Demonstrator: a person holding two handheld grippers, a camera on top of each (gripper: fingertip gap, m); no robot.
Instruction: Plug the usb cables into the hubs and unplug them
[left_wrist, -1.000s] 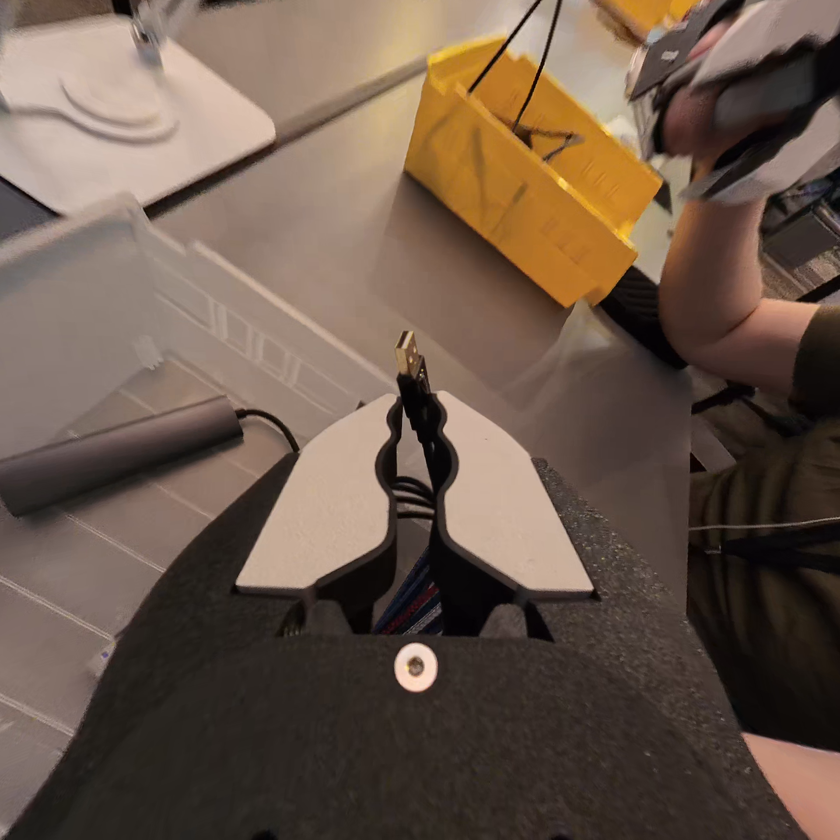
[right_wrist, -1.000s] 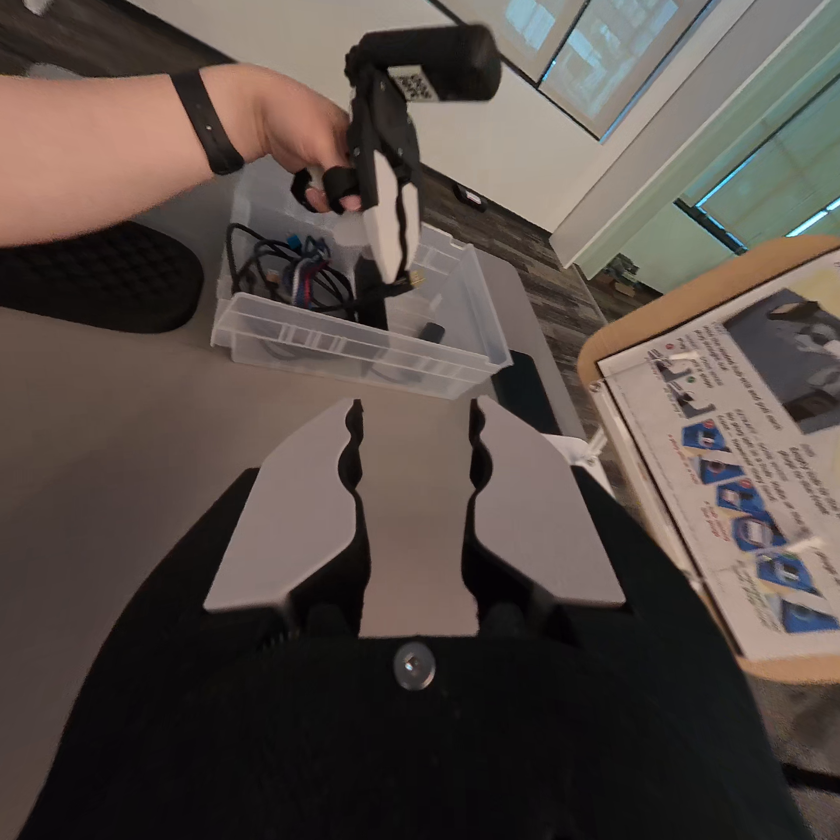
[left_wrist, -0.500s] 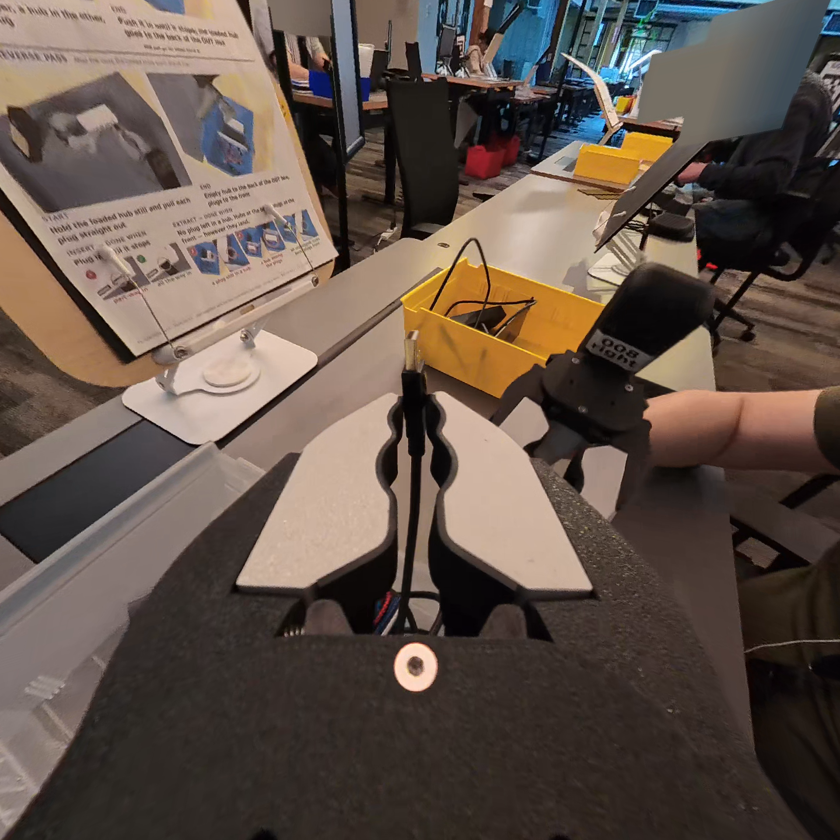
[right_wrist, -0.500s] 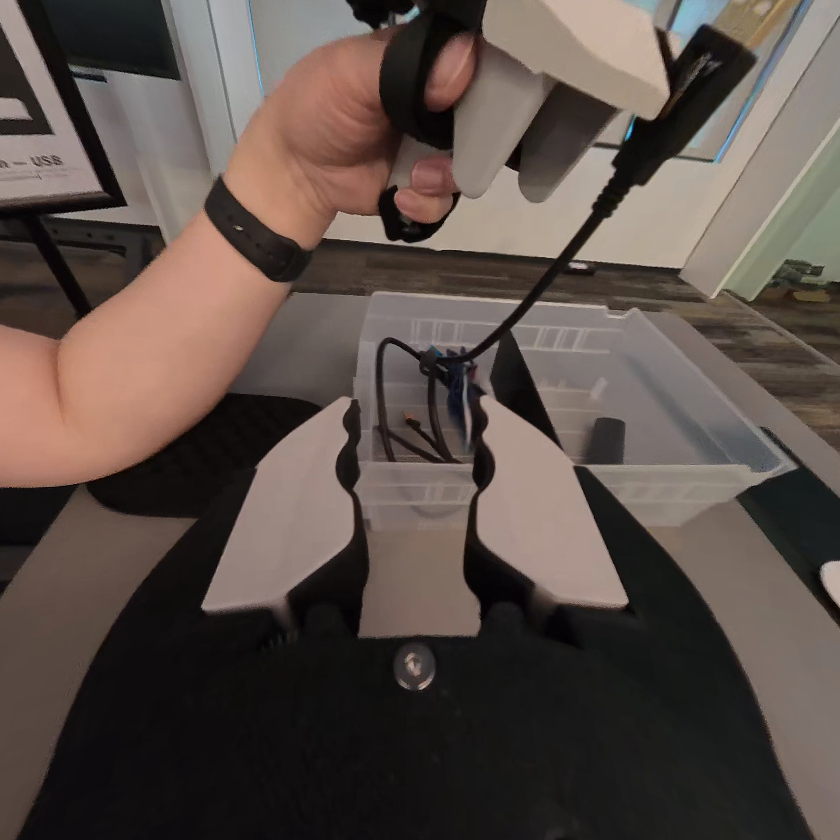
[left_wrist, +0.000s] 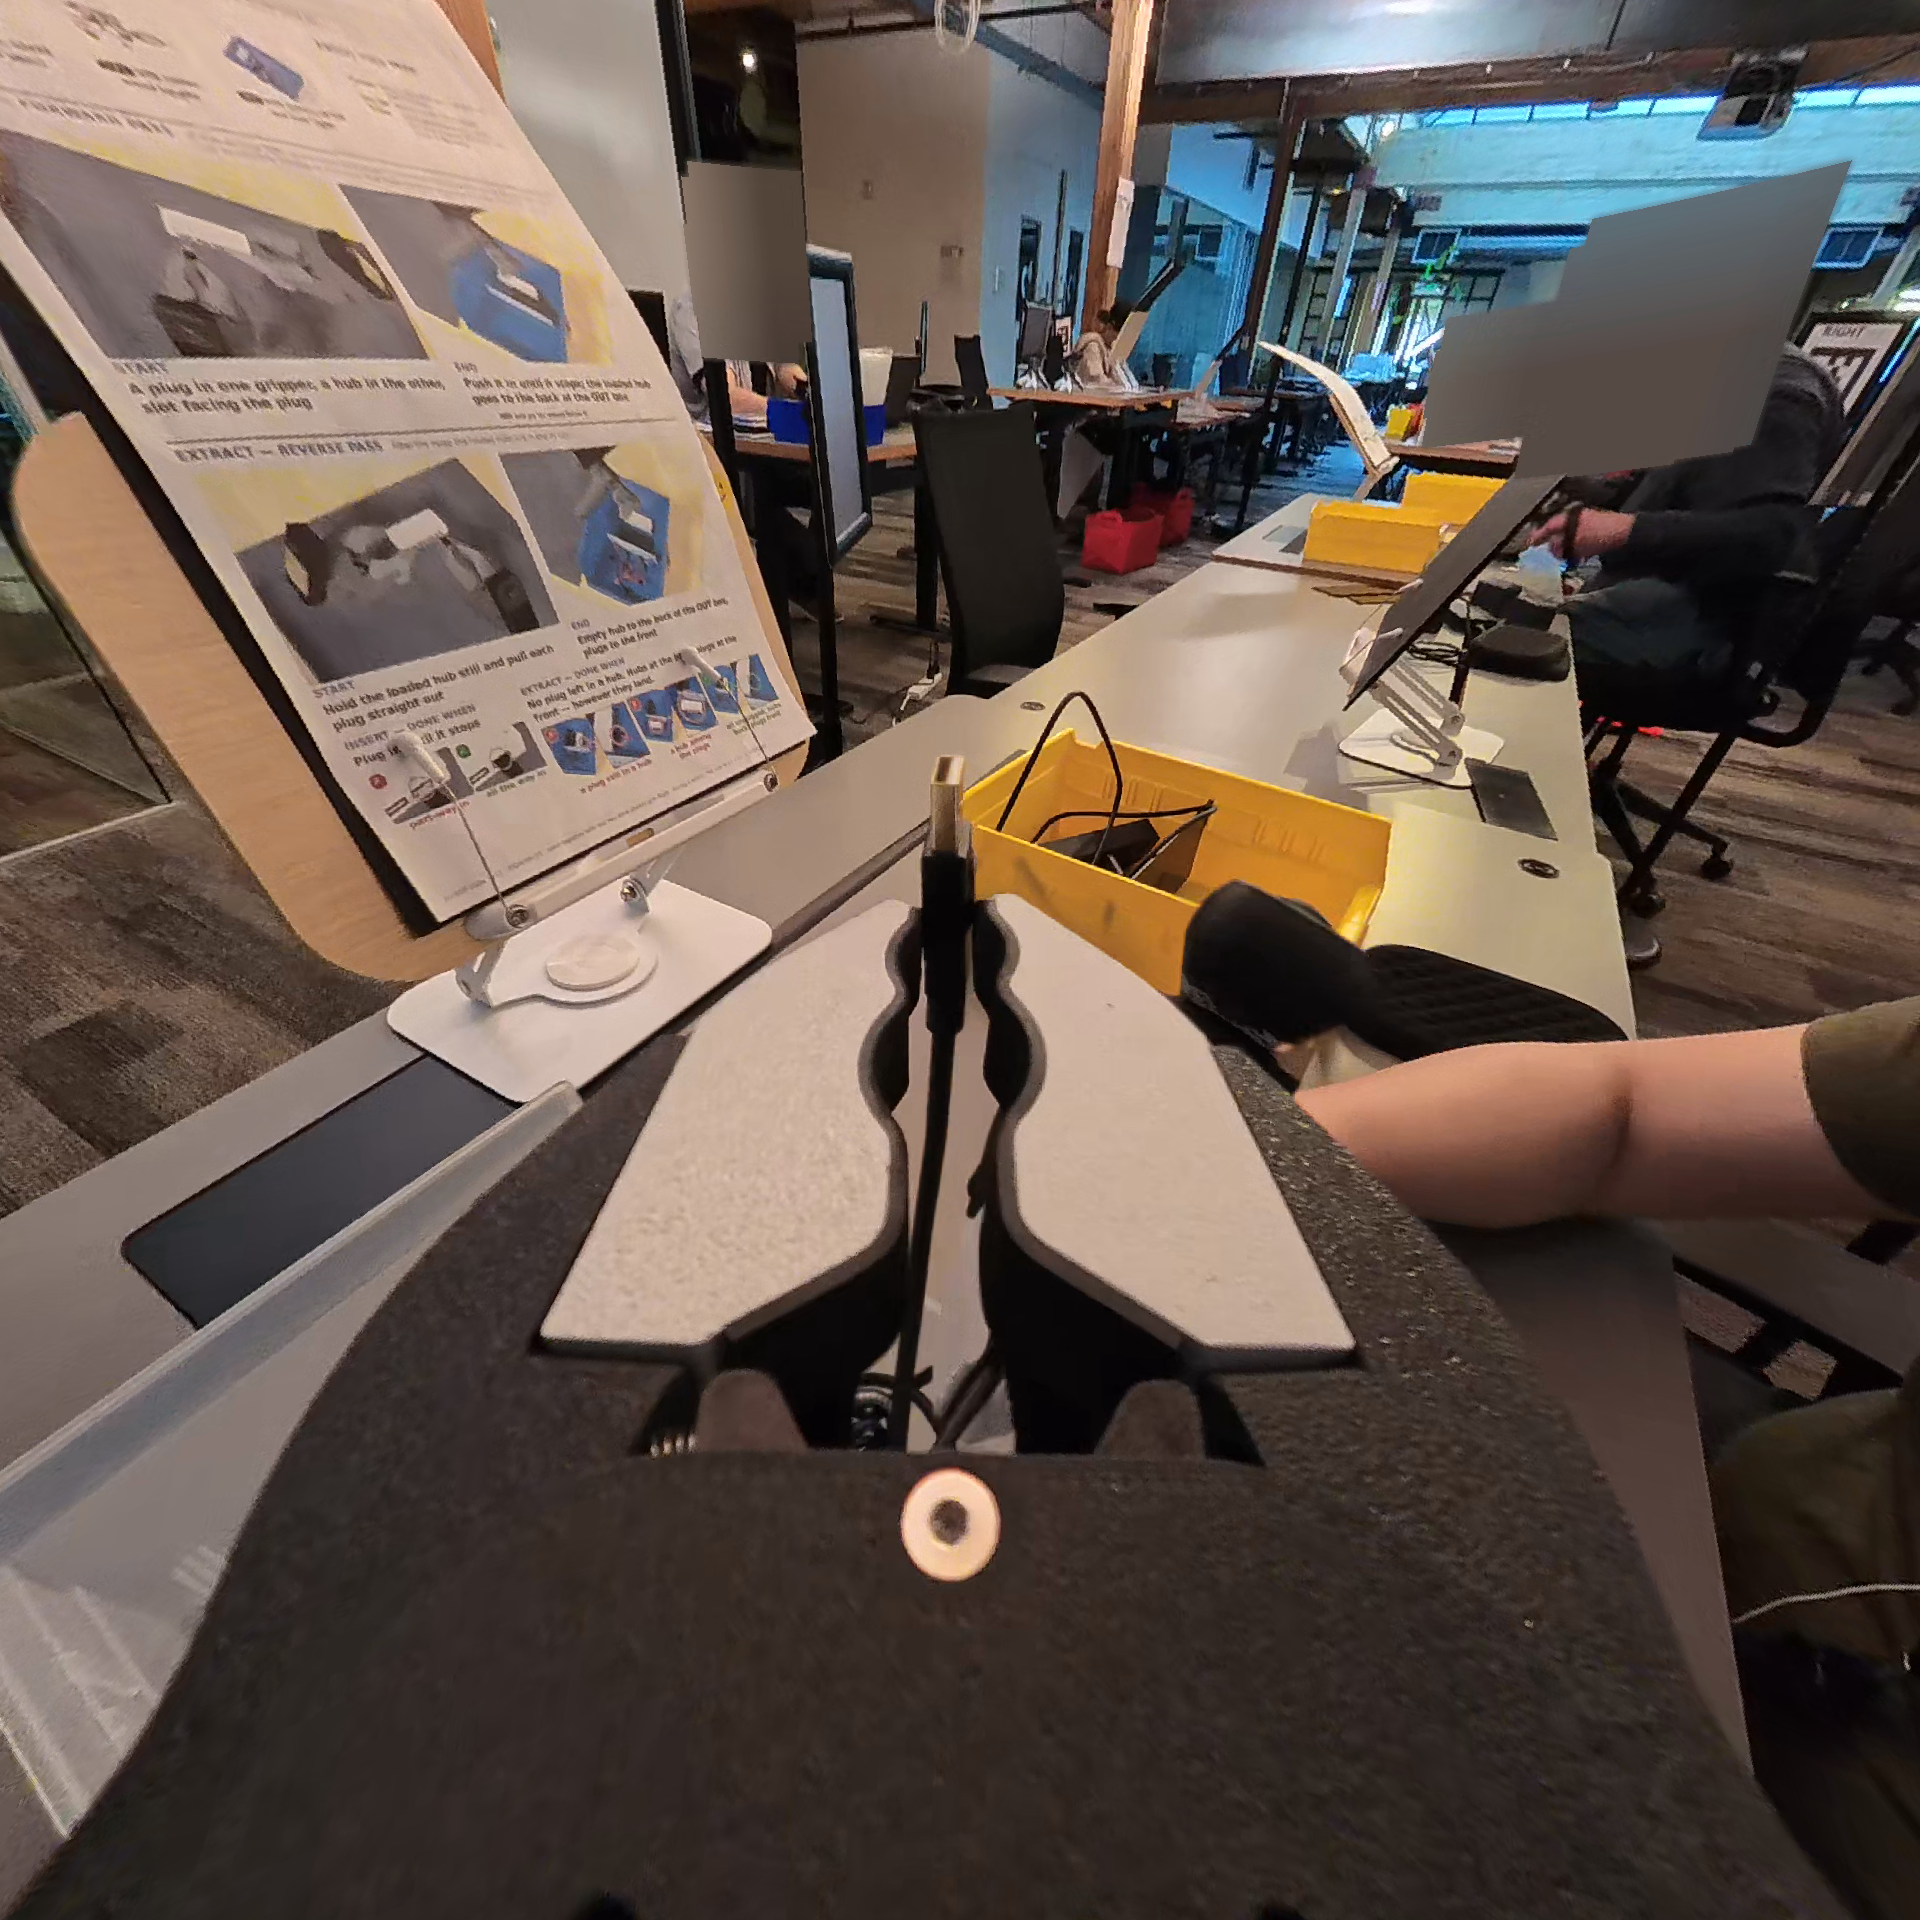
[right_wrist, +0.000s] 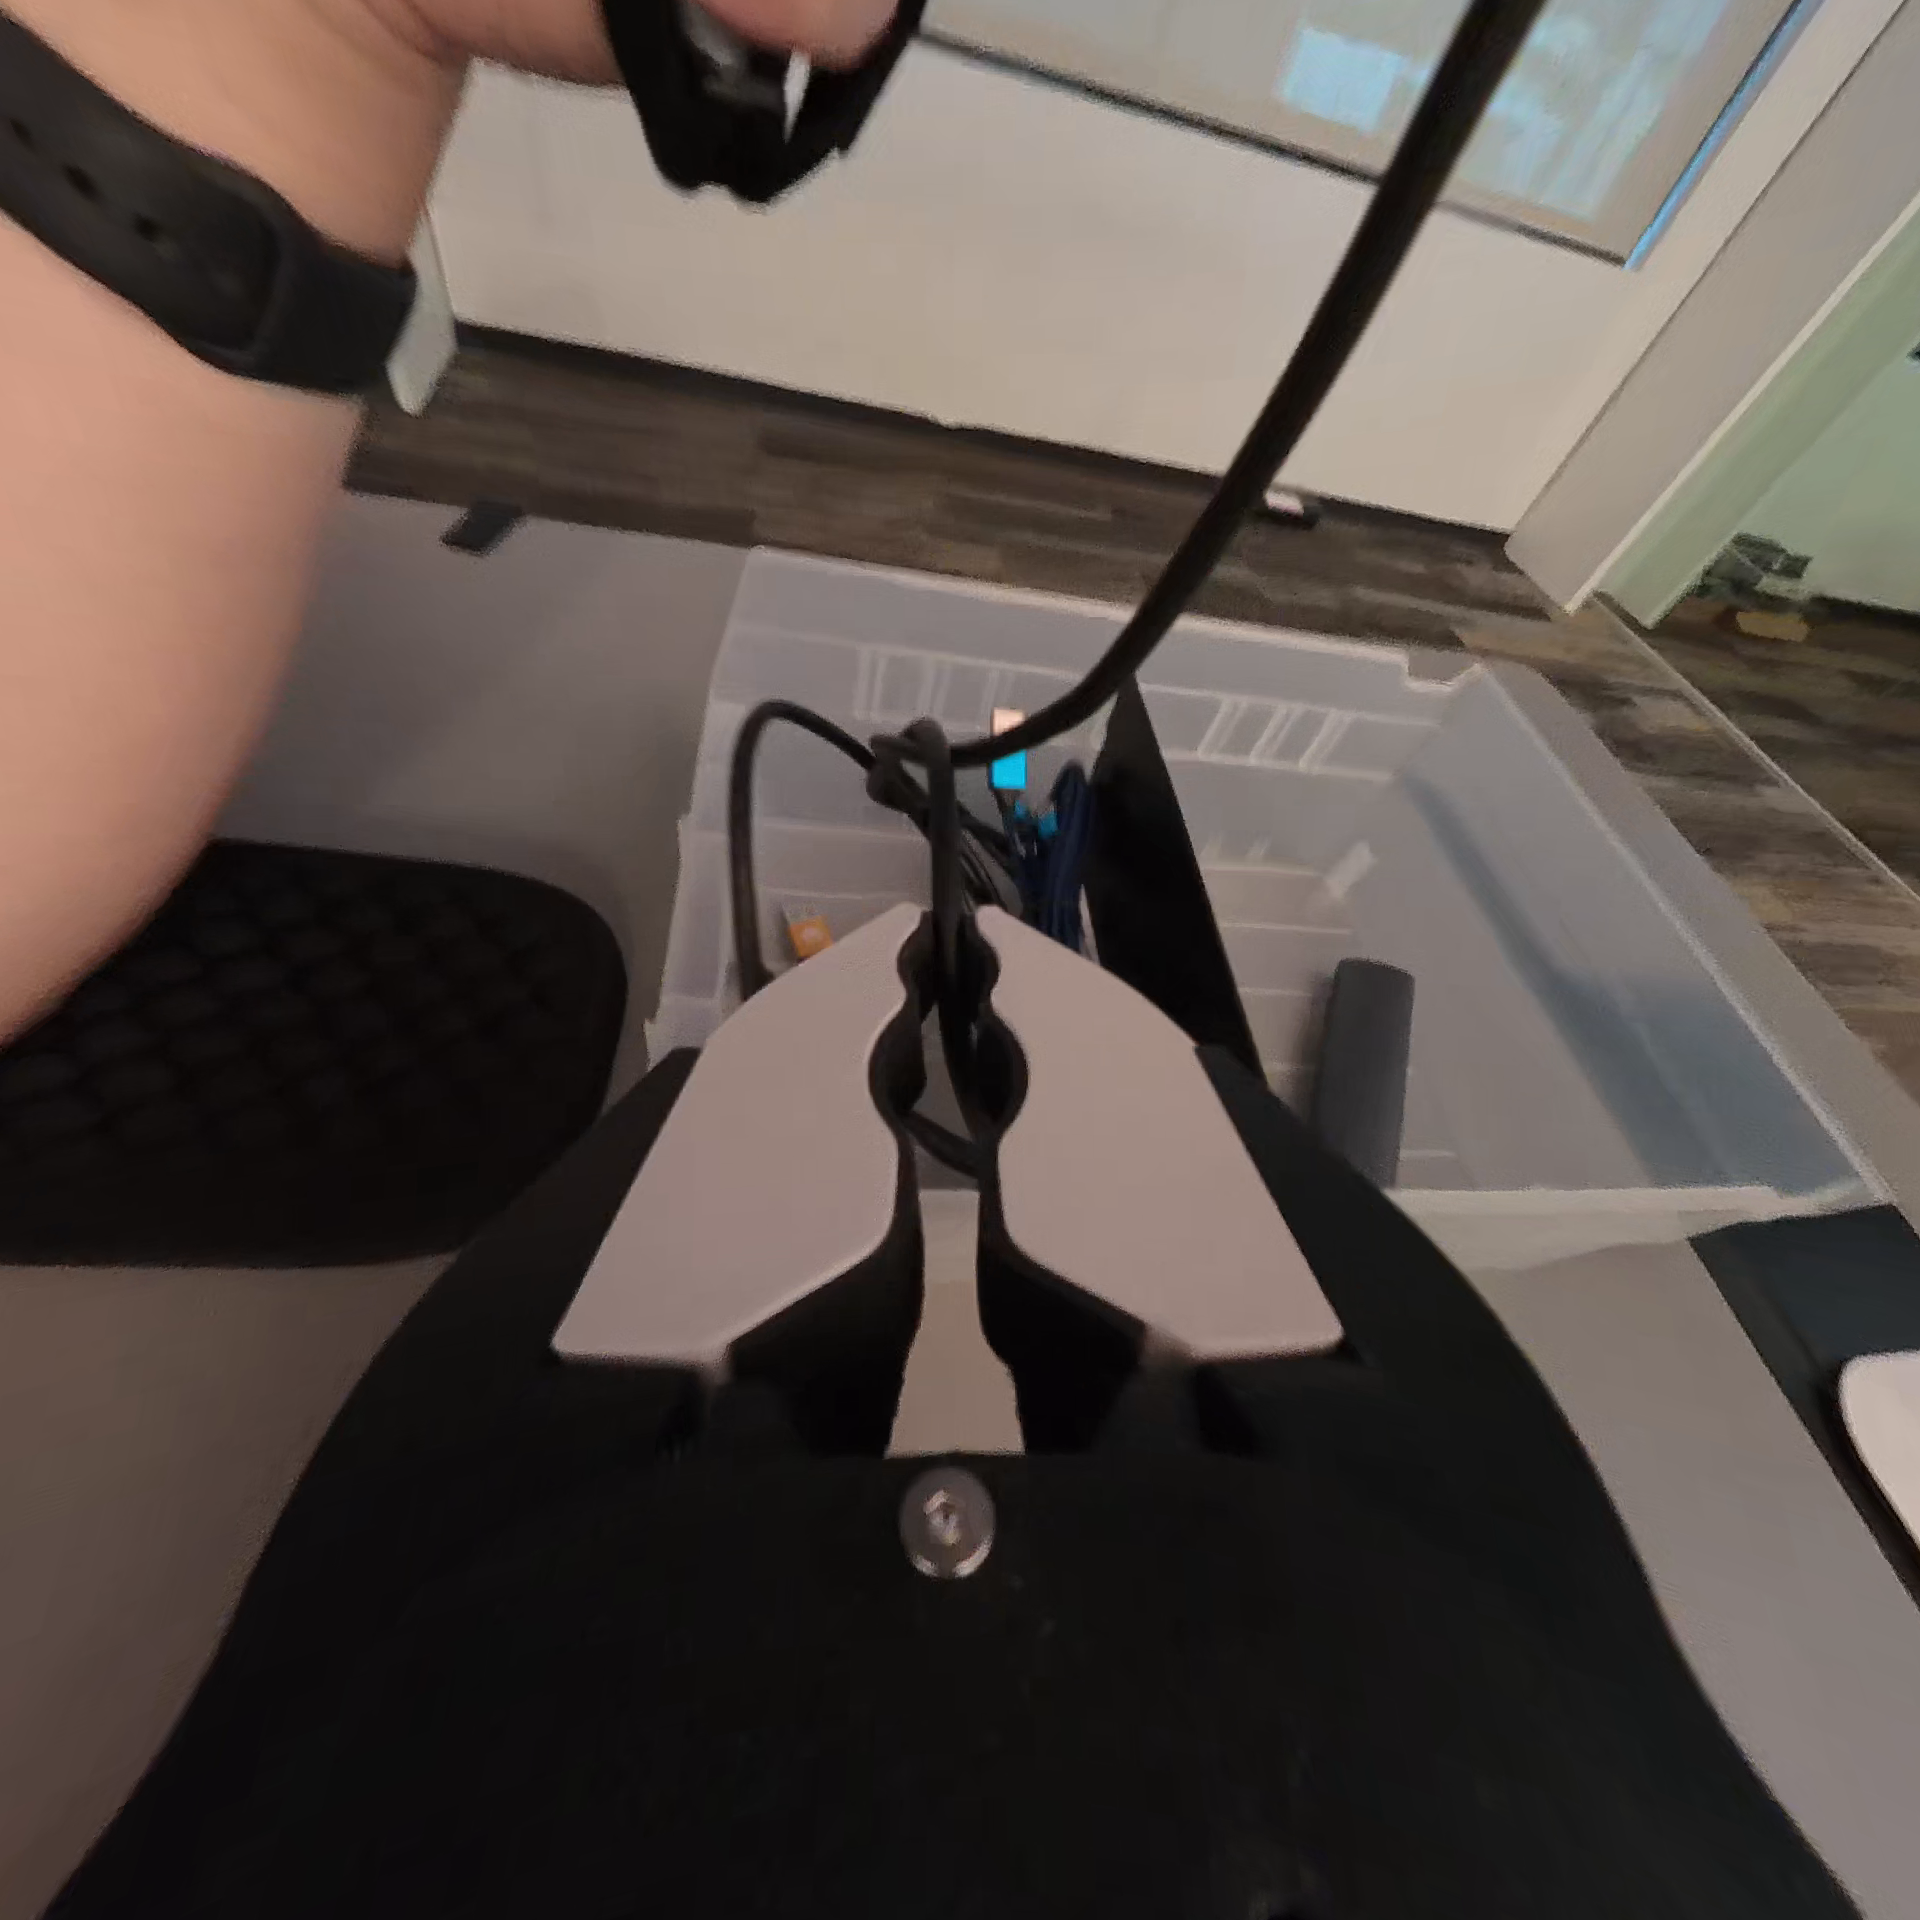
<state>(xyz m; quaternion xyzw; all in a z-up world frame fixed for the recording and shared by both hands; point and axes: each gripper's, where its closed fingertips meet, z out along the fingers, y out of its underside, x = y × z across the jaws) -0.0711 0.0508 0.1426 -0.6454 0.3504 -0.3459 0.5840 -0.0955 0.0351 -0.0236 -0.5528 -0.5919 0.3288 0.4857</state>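
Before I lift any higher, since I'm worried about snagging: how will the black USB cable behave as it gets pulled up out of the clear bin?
Probably floppy: the black USB cable curves slackly down toward the clear bin. It may drag: its coiled, tied part sits pinched in the right gripper. The plug end looks stiff, standing straight out of the left gripper.

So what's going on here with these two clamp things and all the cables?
A person is working with a hand-held gripper in each hand. The left gripper is shut on a black USB cable just below its plug, which points up and away, free in the air. The right gripper is shut on the same cable's coiled bundle, above a clear plastic bin that holds more cables and a dark hub. Nothing is plugged into a hub yet.
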